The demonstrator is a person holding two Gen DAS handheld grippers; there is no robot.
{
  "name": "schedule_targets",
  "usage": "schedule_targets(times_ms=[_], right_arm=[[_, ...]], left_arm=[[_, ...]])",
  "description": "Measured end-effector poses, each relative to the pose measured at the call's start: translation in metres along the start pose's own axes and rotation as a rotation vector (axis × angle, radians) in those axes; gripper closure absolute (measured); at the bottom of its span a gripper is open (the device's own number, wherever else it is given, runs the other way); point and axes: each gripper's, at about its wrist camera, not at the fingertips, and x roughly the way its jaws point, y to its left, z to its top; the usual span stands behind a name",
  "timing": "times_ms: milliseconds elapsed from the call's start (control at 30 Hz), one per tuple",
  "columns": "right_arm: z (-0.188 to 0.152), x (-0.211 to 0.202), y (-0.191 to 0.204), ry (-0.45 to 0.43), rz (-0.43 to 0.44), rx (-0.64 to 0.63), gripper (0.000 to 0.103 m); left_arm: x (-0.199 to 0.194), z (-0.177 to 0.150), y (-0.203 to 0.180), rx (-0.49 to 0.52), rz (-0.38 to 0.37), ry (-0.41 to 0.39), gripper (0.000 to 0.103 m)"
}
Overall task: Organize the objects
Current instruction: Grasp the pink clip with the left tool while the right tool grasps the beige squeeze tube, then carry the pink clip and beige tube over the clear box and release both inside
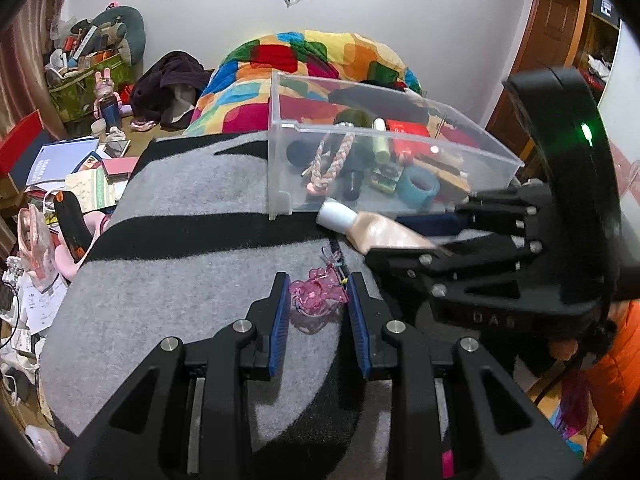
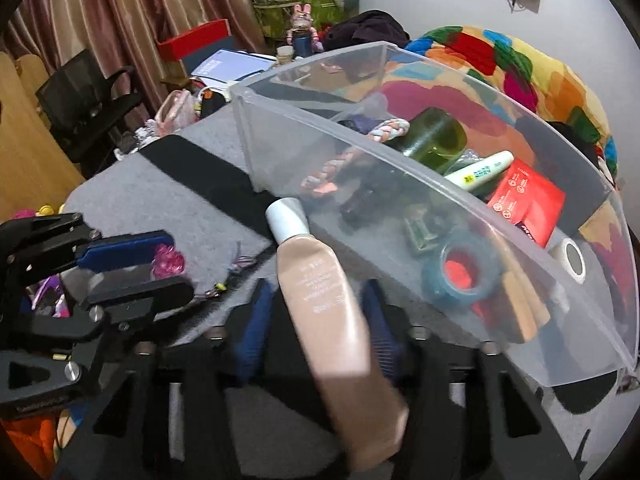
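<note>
A clear plastic bin (image 1: 280,168) (image 2: 360,148) stands on a grey and black blanket (image 1: 180,208) and holds several items. My left gripper (image 1: 318,286) has its blue pads on both sides of a pink translucent trinket (image 1: 316,294), seemingly touching it; it also shows in the right wrist view (image 2: 170,258). My right gripper (image 2: 316,312) has a beige tube with a white cap (image 2: 316,280) between its fingers, tip close to the bin's front wall; a gap shows beside the tube. The tube shows in the left wrist view (image 1: 368,228) too.
In the bin lie a braided rope (image 1: 332,160), a green bottle (image 2: 432,136), a red box (image 2: 528,204) and a blue tape roll (image 2: 464,272). A colourful quilt (image 1: 312,56) lies behind. Books and clutter (image 1: 72,168) crowd the left.
</note>
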Motion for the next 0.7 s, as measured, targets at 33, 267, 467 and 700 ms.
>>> schedule_targets(times_ms=[33,267,467,700], right_arm=[[-0.003,-0.003,0.002,-0.003,0.0,-0.006,0.074],[-0.027,-0.023,-0.002,-0.048,0.006,0.051,0.096],[-0.04,-0.049,-0.009,-0.114,0.006,0.101,0.096],[-0.035,-0.099,-0.018,-0.249,0.001,0.139,0.098]], left_arm=[[-0.003,0.001,0.0,-0.004,-0.002,-0.008,0.074],[-0.018,0.009,-0.007,0.0,-0.014,-0.053,0.074],[-0.031,0.021,-0.017,0.015,-0.019,-0.095,0.074],[-0.052,0.045,-0.031,0.033,-0.022,-0.172,0.074]])
